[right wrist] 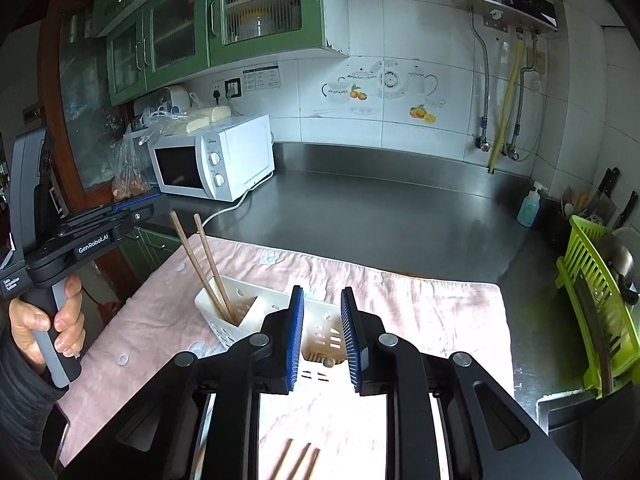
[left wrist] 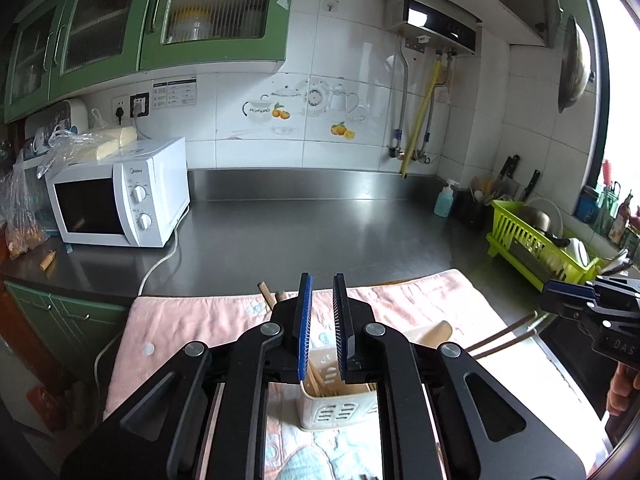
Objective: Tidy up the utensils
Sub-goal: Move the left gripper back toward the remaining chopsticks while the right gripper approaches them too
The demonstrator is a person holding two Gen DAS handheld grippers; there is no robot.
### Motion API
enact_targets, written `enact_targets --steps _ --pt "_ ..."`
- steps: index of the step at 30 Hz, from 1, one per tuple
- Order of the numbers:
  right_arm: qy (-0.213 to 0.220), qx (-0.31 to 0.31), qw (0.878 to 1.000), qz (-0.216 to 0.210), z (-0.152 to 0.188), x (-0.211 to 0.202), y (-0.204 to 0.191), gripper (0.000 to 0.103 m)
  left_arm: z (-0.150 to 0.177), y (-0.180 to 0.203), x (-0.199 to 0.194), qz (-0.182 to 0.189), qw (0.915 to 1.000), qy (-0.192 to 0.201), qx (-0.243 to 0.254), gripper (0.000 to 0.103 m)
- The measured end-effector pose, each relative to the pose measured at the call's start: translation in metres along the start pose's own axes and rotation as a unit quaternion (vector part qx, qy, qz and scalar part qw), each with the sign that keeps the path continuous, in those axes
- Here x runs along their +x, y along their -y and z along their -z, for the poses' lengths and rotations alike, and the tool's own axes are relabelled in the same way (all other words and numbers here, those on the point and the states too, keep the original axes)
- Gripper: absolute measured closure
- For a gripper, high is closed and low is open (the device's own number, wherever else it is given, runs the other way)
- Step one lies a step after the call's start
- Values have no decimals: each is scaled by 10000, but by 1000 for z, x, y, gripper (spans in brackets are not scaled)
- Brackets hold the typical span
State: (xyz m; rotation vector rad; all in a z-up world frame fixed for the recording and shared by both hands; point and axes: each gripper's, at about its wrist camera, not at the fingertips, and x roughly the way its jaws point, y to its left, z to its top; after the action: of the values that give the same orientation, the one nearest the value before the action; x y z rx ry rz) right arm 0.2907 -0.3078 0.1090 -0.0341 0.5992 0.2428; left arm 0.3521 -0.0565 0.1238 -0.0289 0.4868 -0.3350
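A white slotted utensil caddy [right wrist: 240, 312] stands on a pink towel [right wrist: 420, 304]. Two wooden chopsticks [right wrist: 208, 264] lean upright in its left compartment. More chopsticks [right wrist: 300, 460] lie on the towel below my right gripper [right wrist: 323, 296], which is open and empty just above the caddy. In the left wrist view the caddy [left wrist: 340, 408] sits under my left gripper [left wrist: 322, 280], which is open and empty; chopstick tips [left wrist: 268, 294] poke up beside it, and a wooden handle [left wrist: 438, 334] lies to the right. The left gripper also shows in the right wrist view [right wrist: 136, 210].
A white microwave [left wrist: 120, 196] stands at the back left of the steel counter [left wrist: 320, 232], its cord trailing forward. A green dish rack [left wrist: 536, 244] with dishes and a soap bottle [left wrist: 444, 200] are at the right. Knives lean on the wall.
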Motion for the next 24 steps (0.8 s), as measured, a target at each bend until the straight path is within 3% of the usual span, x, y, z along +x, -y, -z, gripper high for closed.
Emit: enact_targets --steps 6,14,21,24 --pt "72 63 9999 -102 38 -41 -11 81 40 5 -41 -12 9996 -274 -65 89" --pt "-81 154 9998 -127 122 -77 -31 78 118 14 -91 -45 9970 -768 -113 88" --pt "-256 344 9991 -35 189 -92 -41 77 190 26 -112 -179 9924 -1210 -162 88" --pt "-334 469 9983 7 214 -94 -43 77 216 32 -118 -50 9903 -1368 -252 88"
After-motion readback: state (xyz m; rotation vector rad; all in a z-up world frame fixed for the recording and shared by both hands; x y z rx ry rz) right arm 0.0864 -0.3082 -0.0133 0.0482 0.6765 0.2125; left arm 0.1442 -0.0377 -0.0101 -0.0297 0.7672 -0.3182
